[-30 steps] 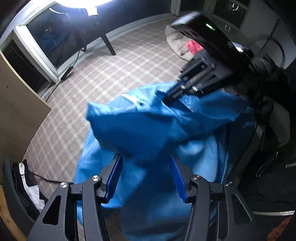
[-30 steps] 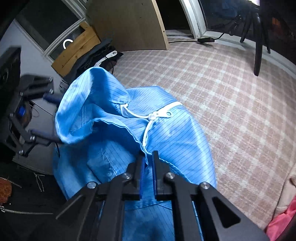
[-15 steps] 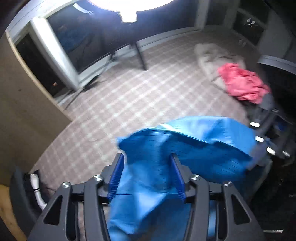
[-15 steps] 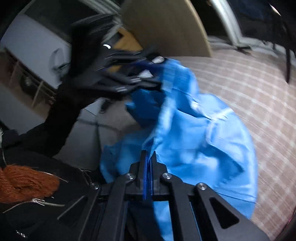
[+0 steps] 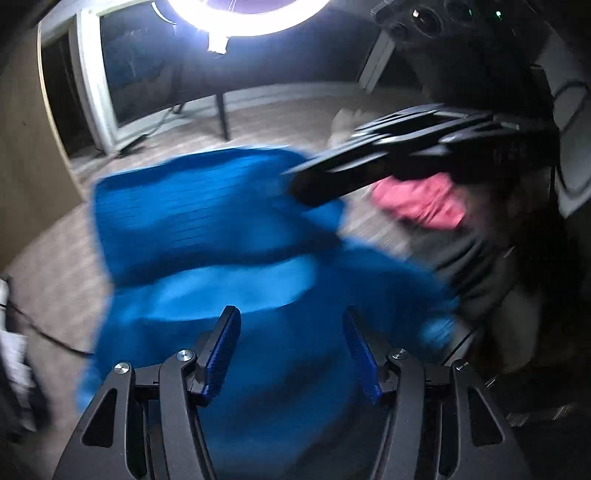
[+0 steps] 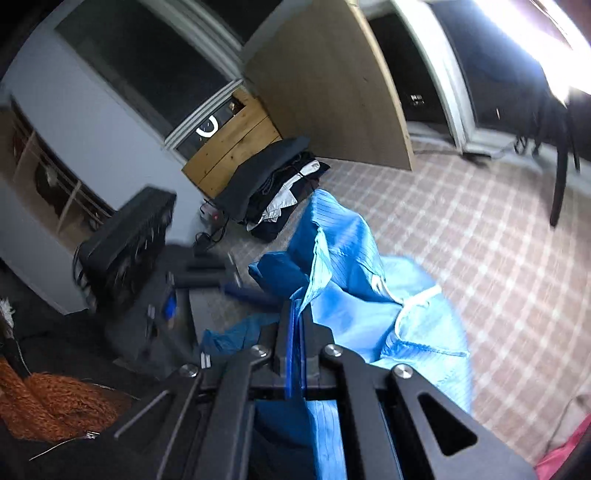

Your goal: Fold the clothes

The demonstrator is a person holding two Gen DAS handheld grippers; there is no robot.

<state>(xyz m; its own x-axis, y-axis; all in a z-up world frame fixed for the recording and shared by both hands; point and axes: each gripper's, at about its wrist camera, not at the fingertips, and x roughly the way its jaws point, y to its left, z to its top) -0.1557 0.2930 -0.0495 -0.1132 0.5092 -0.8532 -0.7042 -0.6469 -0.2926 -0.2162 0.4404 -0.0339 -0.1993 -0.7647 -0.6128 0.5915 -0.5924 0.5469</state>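
I've got the blue garment (image 6: 354, 295) lifted above the checked carpet (image 6: 498, 251), right gripper (image 6: 295, 328) pinching its edge, left gripper (image 5: 291, 350) spread and just widened around cloth unpinched; next it needs a second corner.

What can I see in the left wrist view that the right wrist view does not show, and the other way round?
Only the left wrist view shows the ring light and the open left gripper above blue cloth. Only the right wrist view shows the clothes pile, the wooden board and the right gripper shut on the blue garment. Both show that garment, the checked carpet and something pink.
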